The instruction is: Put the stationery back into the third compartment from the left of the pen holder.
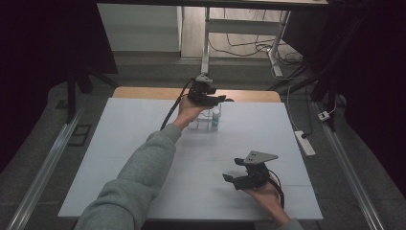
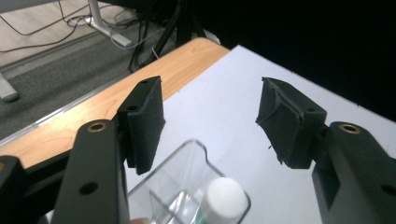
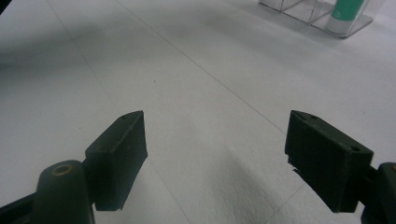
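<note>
The white-covered desk (image 1: pixel 143 158) is carrying a clear plastic compartment rack (image 1: pixel 203 122) near its far edge. You are holding your left tool (image 1: pixel 229 100) just above that rack, jaws spread apart. Your right tool (image 1: pixel 229 178) is hovering well nearer you than the rack, jaws also apart and gripping nothing. A small green-and-white bottle (image 1: pixel 215 120) is standing upright inside the rack.

Two hand-held grippers — the left hand-held gripper (image 1: pixel 221 100) at the far side, the right hand-held gripper (image 1: pixel 233 170) nearer the person, each with two black jaws spread apart. One clear plastic organizer (image 1: pixel 205 121) on one white tabletop (image 1: pixel 143 143). One white-capped green bottle (image 1: pixel 215 119) inside it. One power strip (image 1: pixel 305 143) on the floor.
</note>
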`<state>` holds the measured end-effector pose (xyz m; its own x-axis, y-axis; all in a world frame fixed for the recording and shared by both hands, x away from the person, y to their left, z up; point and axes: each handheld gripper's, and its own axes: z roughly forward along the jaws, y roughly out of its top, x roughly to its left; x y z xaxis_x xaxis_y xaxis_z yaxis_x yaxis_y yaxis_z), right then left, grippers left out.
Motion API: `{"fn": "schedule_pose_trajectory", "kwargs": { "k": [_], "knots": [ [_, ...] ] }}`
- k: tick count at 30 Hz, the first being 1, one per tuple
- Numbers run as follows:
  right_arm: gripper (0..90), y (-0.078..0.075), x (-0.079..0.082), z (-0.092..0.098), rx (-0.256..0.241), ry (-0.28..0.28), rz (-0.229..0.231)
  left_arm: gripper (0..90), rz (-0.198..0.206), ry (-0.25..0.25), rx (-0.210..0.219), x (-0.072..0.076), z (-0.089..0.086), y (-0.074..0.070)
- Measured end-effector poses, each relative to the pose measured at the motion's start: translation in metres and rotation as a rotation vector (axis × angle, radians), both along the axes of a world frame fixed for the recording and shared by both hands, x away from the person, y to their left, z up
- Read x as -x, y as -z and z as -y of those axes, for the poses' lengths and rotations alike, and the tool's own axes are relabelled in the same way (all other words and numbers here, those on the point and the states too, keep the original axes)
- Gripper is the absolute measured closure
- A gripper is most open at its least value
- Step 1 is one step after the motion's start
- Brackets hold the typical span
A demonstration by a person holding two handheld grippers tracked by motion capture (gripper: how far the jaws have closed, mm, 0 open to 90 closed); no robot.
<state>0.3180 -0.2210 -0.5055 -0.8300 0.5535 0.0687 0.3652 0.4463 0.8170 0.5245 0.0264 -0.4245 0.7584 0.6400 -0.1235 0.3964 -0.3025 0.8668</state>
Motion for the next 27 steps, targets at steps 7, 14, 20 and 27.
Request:
{"fn": "schedule_pose_trajectory", "kwargs": {
  "k": [7,14,20,27],
  "knots": [
    [19.9,0.000,0.000,0.000,0.006,0.005,0.003,40.1,-0.014,0.023,-0.005,0.006,-0.010,-0.001],
    [19.8,-0.001,0.000,0.002,-0.001,0.012,0.007,40.7,-0.004,0.063,-0.022,0.020,-0.021,-0.002],
    [19.8,-0.002,0.001,0.007,0.000,0.024,0.011,41.0,0.004,0.063,-0.049,0.036,-0.032,-0.002],
    [19.9,-0.004,0.001,0.020,-0.015,0.055,0.016,41.2,0.021,0.090,-0.078,0.063,-0.052,-0.002]
  ]
}}
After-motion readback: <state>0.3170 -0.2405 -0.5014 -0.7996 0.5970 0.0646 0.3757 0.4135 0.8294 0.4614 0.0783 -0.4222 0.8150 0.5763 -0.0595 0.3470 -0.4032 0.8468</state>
